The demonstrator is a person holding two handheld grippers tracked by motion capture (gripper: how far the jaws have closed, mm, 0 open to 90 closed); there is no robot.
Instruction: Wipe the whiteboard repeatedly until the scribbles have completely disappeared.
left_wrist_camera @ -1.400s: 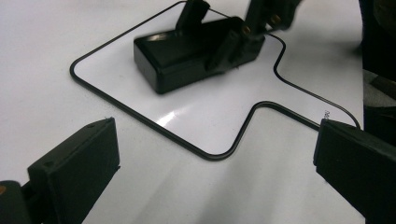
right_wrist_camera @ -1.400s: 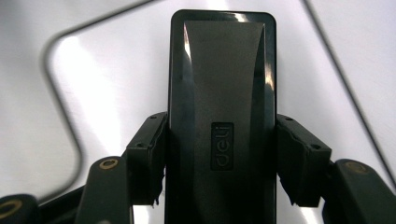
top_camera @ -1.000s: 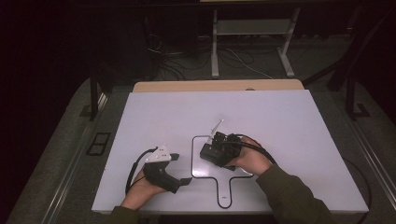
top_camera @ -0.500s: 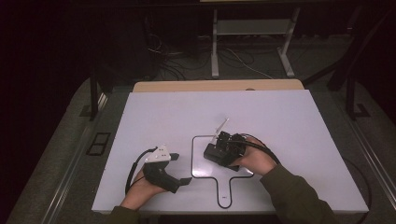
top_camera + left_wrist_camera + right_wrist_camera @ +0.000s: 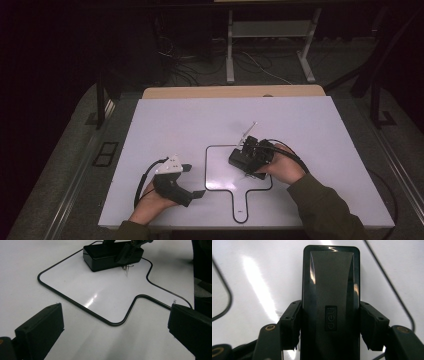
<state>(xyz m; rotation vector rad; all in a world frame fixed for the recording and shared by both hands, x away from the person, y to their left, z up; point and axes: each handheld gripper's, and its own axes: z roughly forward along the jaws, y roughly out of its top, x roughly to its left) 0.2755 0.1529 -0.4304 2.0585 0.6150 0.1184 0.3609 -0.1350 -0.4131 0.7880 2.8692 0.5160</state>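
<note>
Right claw (image 5: 331,325) clamps black eraser (image 5: 331,290) sideways.

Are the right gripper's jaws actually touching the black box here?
Touching. In the right gripper view, the right gripper has both jaws pressed flat against the long sides of the black box, with no gap on either side.

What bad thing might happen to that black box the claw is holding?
The right gripper pinches the black box only near one end, so the long free end might swing or slip out. It sits low over the white board, so the box might scrape it. The left gripper rests open and apart, unable to catch it.
</note>
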